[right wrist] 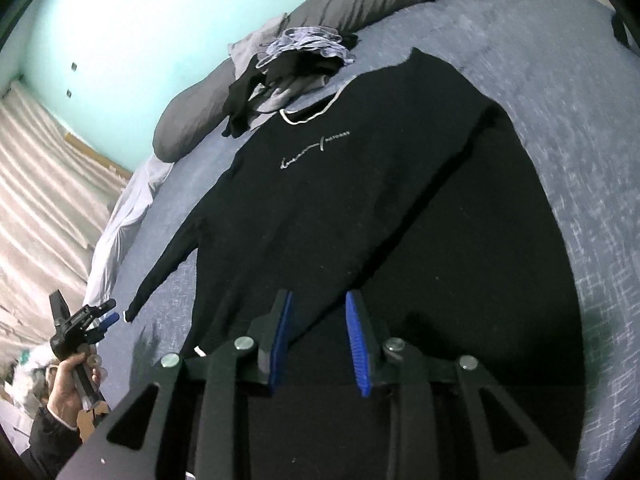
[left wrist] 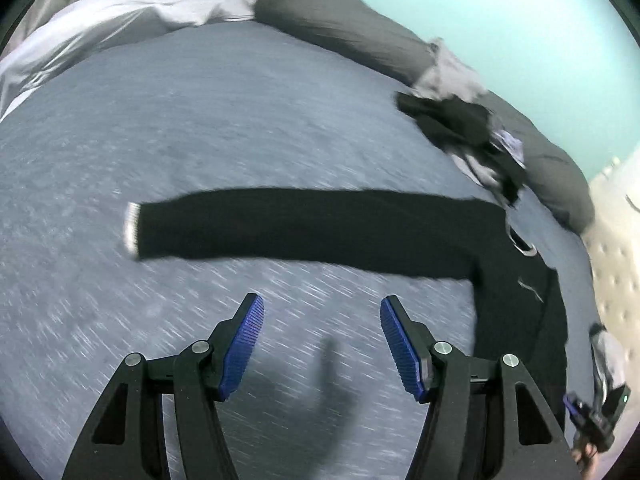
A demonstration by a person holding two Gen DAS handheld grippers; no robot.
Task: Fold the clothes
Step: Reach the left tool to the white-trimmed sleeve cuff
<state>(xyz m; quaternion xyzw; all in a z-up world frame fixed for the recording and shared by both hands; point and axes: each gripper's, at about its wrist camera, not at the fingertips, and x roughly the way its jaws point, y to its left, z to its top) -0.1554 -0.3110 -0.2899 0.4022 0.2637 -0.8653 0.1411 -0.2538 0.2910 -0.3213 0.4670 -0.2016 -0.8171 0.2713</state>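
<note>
A black sweater [right wrist: 340,184] with a pale script logo lies flat on the blue-grey bed cover [right wrist: 560,100]. One of its sleeves lies folded diagonally across its body. The other sleeve [left wrist: 320,224] stretches out sideways and ends in a white-trimmed cuff [left wrist: 132,232]. My right gripper [right wrist: 318,300] hovers over the sweater's lower part, its jaws a little apart and the pads pressing on nothing. My left gripper [left wrist: 322,308] is open above bare bed cover, short of the stretched sleeve and empty. In the right wrist view a hand [right wrist: 72,376] holds the left gripper [right wrist: 108,314] beyond the cuff.
A heap of dark and pale clothes [right wrist: 296,64] lies by the sweater's collar, against grey pillows [right wrist: 192,120]. A white sheet [left wrist: 100,20] is bunched at the bed's far corner. Behind the bed is a turquoise wall [left wrist: 480,8], and beside it a pale floor [right wrist: 40,200].
</note>
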